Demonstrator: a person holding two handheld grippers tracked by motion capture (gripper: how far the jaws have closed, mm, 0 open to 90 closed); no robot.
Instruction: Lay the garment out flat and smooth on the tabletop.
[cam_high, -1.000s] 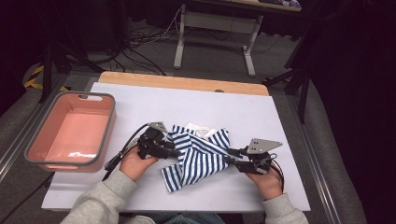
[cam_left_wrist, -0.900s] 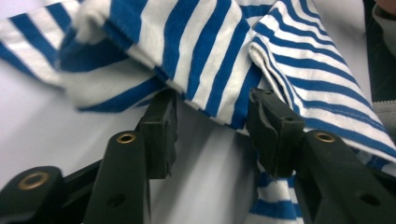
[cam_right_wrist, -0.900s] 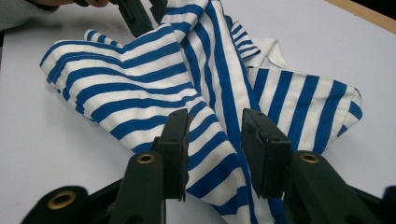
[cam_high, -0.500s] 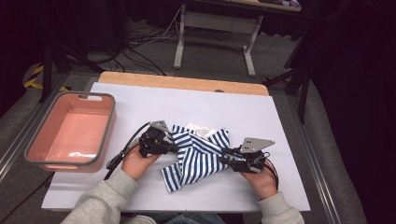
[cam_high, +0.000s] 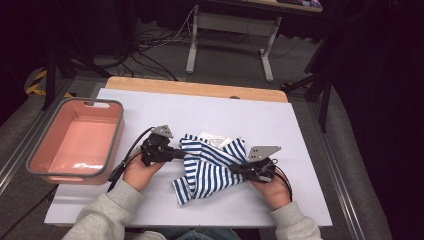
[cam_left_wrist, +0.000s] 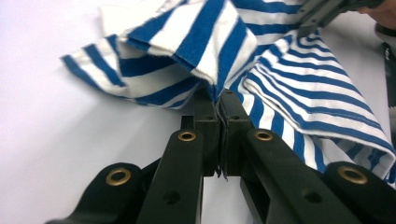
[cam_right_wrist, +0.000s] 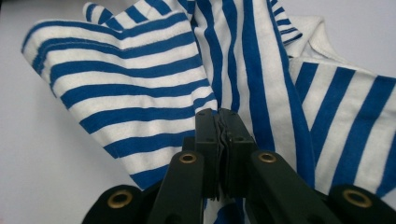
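Note:
A blue-and-white striped cloth lies crumpled in the middle of the white table. My left gripper grips its left edge. In the left gripper view the jaws are pressed together on a fold of the cloth, pinched at the left gripper's tips. My right gripper comes in from the right and has just closed its jaws on the cloth's right side. In the right gripper view the striped cloth is clamped between the tips of the right gripper. The right gripper's body appears beyond the cloth in the left gripper view.
A pink bin with a grey rim stands at the table's left edge. The white table cover has bare room behind and to the right of the cloth. A wooden strip runs along the far edge.
The right hand has slid left into the cloth's right side and its gripper now pinches the fabric. The left gripper stays on the left edge, and that edge looks slightly lifted.

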